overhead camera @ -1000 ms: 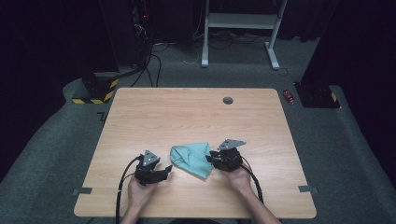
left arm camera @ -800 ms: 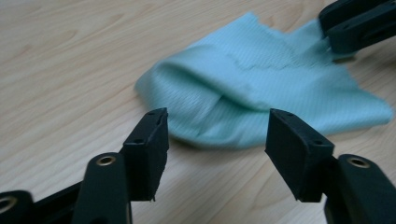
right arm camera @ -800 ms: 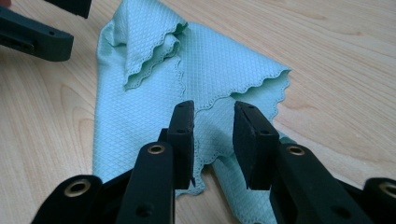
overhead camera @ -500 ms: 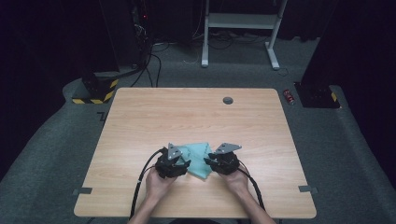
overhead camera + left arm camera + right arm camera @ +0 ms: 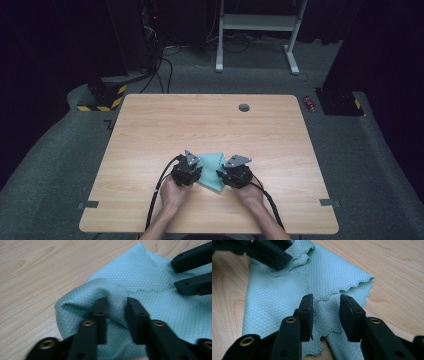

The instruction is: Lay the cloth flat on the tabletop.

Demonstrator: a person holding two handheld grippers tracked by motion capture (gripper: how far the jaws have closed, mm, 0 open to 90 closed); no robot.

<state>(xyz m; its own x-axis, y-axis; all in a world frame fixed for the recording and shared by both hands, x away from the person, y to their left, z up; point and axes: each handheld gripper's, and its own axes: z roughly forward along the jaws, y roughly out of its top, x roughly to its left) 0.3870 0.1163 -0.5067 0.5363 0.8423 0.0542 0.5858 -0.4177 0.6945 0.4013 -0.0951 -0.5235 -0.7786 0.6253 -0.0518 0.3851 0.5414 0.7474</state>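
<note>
Moved in from the left, the left tongs point(image 5: 196, 172) have just been closing and now pinch a raised fold of the teal cloth point(image 5: 212, 169). Right tongs point(image 5: 223, 176), just widening, straddle its scalloped edge. Bare surface point(image 5: 200, 125) lies open beyond the cloth.

The blue-green cloth point(image 5: 150, 282) has a bumpy diamond weave, and the table point(image 5: 200, 125) is smooth pale wood.

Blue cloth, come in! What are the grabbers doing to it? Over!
Left gripper just closed, pinching a fold of the blue cloth. Right gripper opening, cloth between jaws. Nothing in the way.
</note>
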